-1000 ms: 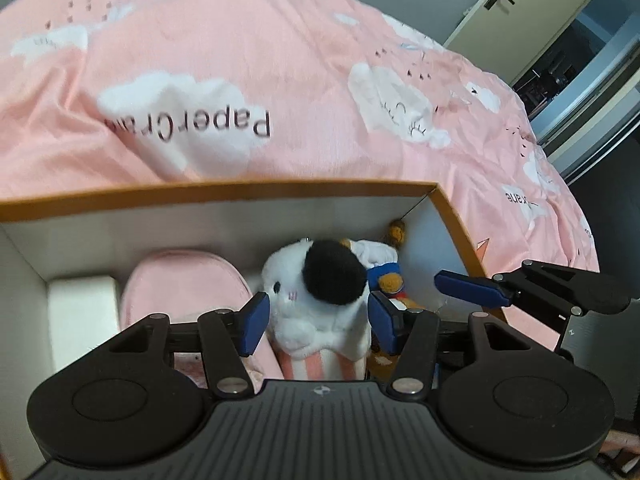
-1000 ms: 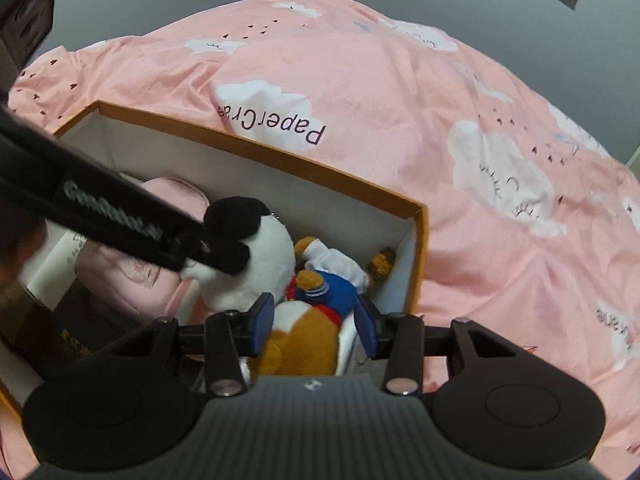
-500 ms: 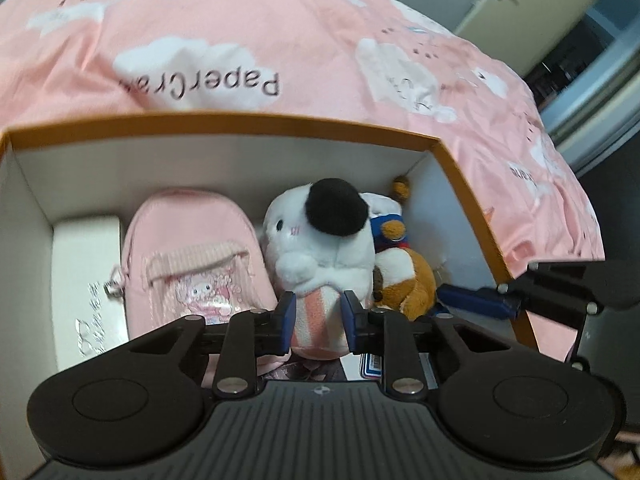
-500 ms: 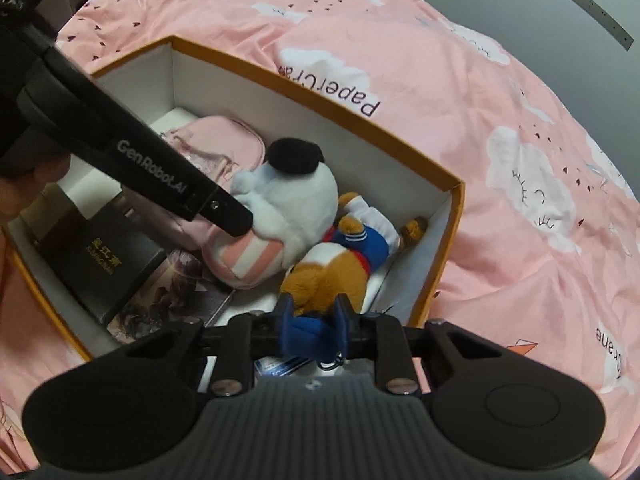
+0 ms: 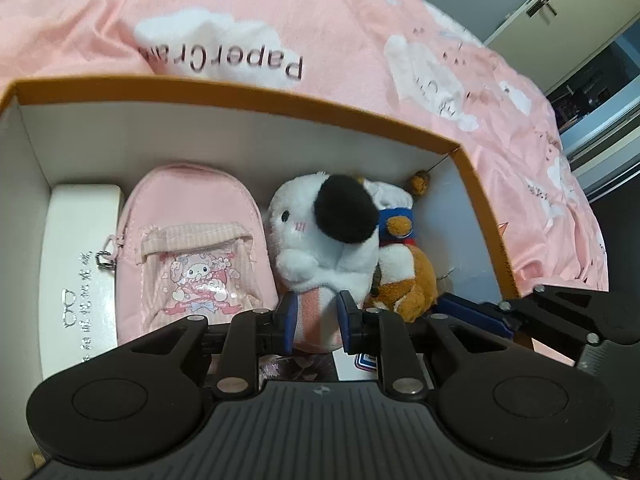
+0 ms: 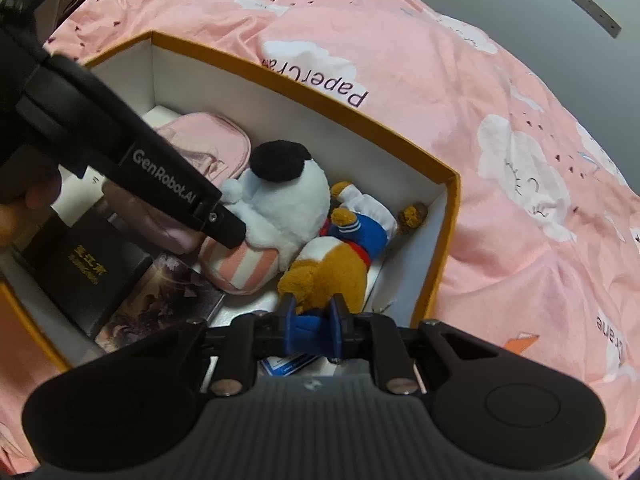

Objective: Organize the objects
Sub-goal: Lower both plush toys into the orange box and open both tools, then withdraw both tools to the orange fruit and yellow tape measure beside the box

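An orange-rimmed white box lies on a pink bed. Inside it a white plush with a black ear leans next to a brown plush in a blue and white sailor outfit. My left gripper is closing, its blue pads pressing the white plush's pink-striped base. In the right wrist view my right gripper is shut on a blue part at the near end of the brown plush. A left fingertip reaches the white plush from the left.
A pink character pouch and a white case fill the box's left part. A black box with gold lettering and a printed card lie near the front. The pink cloud bedspread surrounds the box; a door stands at far right.
Both grippers drew back toward the box's near side and narrowed: the left jaws closed from wide open onto the white plush's striped base, and the right jaws closed onto the brown plush's blue part.
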Motion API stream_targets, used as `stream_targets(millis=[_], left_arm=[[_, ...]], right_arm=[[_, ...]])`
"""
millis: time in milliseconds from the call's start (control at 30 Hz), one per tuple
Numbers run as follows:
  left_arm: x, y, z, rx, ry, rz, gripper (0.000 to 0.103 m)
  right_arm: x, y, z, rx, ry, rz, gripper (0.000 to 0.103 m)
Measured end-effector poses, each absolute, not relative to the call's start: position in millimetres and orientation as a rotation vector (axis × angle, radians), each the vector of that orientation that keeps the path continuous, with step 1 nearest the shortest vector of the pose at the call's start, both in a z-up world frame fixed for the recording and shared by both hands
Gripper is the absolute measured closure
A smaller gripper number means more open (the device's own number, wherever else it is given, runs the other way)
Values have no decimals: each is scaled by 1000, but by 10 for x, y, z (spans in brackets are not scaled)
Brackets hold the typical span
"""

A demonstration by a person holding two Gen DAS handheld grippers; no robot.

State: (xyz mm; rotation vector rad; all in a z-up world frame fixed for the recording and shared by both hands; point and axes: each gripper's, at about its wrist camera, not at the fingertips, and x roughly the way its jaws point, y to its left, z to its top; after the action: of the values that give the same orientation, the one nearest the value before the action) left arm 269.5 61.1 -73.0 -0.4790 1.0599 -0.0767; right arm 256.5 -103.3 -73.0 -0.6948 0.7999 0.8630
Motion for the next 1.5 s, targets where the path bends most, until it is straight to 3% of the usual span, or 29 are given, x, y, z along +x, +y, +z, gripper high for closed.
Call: stream_targets(millis=[167, 467, 600, 667, 1167, 1267, 1500], left_arm=[[2298, 451, -382, -391, 849, -80, 80], [1617, 49, 121, -221, 597, -163, 79], [1369, -139, 83, -152, 615, -243, 79], [1257, -232, 7, -104, 625, -277, 79], [1069, -283, -710, -122, 895, -341, 78], [1062, -203, -786, -178, 916, -362, 66], [1097, -251, -888, -191, 932, -405, 54]], right_arm=[[2311, -1269, -451, -576, 727, 857, 73], [1770, -1892, -102, -274, 627, 767, 72], [1545, -2155, -156, -172, 630, 704, 69], [1444, -2269, -243, -149, 651, 673, 61], [1294, -2630, -853, -92, 805, 466, 61], [1305, -2630, -957, -89, 847, 460, 62], [1346, -2610, -1078, -82, 879, 474, 63]])
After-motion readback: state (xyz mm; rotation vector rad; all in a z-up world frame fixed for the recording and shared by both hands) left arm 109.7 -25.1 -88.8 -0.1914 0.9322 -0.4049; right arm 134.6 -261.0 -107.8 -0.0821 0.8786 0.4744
